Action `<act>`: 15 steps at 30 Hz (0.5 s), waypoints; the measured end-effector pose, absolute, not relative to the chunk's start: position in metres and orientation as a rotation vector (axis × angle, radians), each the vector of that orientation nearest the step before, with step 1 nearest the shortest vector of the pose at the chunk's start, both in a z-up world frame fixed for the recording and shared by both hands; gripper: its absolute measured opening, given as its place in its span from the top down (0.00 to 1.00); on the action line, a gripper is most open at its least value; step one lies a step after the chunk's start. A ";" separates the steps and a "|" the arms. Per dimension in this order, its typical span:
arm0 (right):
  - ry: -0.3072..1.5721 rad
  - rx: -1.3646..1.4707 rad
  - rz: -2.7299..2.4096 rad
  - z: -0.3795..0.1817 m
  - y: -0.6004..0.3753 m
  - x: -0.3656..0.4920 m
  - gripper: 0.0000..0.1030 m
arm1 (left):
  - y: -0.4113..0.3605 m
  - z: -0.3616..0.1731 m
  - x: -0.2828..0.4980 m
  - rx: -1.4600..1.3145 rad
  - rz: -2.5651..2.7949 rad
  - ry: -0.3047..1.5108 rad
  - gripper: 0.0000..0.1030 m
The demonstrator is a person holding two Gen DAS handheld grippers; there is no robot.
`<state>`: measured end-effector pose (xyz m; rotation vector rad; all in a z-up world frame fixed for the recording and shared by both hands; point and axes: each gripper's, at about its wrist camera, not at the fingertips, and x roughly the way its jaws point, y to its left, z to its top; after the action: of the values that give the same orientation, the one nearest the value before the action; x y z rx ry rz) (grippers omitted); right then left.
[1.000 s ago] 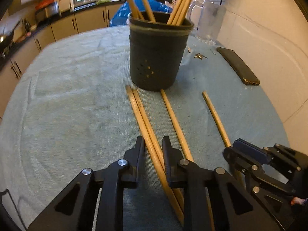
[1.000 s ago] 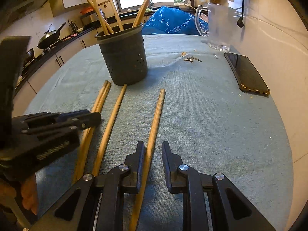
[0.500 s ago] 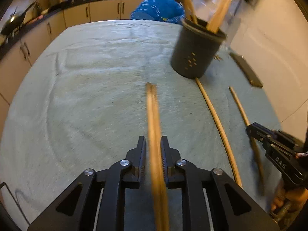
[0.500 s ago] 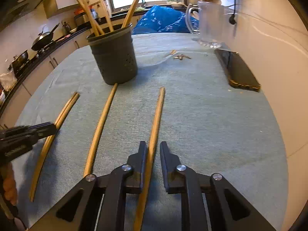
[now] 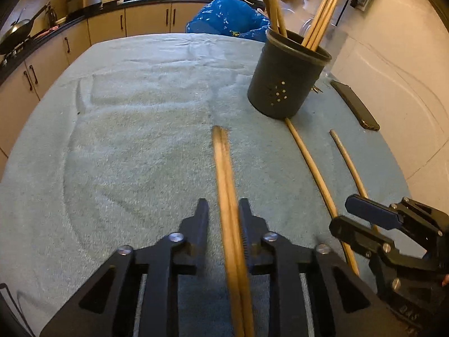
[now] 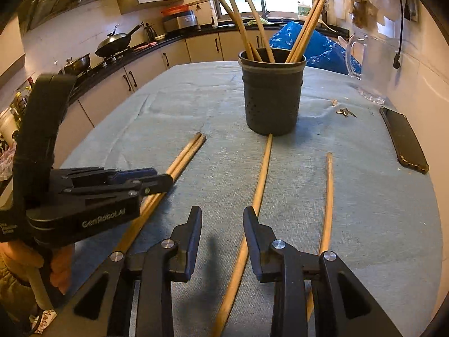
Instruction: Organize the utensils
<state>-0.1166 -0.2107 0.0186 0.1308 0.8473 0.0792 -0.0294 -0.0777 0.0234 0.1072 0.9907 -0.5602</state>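
While the left gripper point(image 5: 223, 219) sits clamped on a pair of chopsticks point(image 5: 224, 168) pointing ahead of it, the right gripper point(image 6: 222, 224) is opening with nothing between its fingers; one single chopstick point(image 6: 259, 185) lies just right of it; dark holder point(image 6: 271, 95) farther ahead; blue towel-covered surface point(image 6: 378, 210), kitchen cabinets behind.

**Right jaws opening over bare cloth**

The right gripper point(image 6: 222, 219) points toward twelve o'clock, its jaws opening with nothing between them. A long wooden chopstick point(image 6: 259, 185) passes just beneath its right finger point(image 6: 254, 231), reaching the dark perforated cylindrical utensil holder point(image 6: 271, 104). At three o'clock lies another wooden stick point(image 6: 329, 193). At nine o'clock the left gripper point(image 6: 157, 182) clamps a pair of wooden chopsticks point(image 6: 186, 153) on the pale blue towelling cloth point(image 6: 378, 196).
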 end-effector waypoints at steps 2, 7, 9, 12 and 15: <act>0.854 0.127 0.067 0.017 -0.212 -0.117 0.68 | -0.082 0.023 -0.030 0.142 -0.552 0.972 0.87; 0.855 0.140 0.047 0.019 -0.222 -0.118 0.68 | -0.073 0.020 -0.024 0.070 -0.590 0.973 0.87; 0.860 0.133 0.038 0.017 -0.222 -0.115 0.68 | -0.067 0.020 -0.024 0.053 -0.593 0.967 0.86; 0.866 0.134 0.050 0.016 -0.219 -0.107 0.68 | -0.061 0.019 -0.023 0.035 -0.596 0.967 0.86; 0.869 0.123 0.109 0.017 -0.202 -0.096 0.68 | -0.046 0.019 -0.020 -0.017 -0.591 0.982 0.86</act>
<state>-0.0962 -0.2019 0.0170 0.1229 0.8692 0.1091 -0.0200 -0.0459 0.0192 -0.0166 0.9822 -0.5906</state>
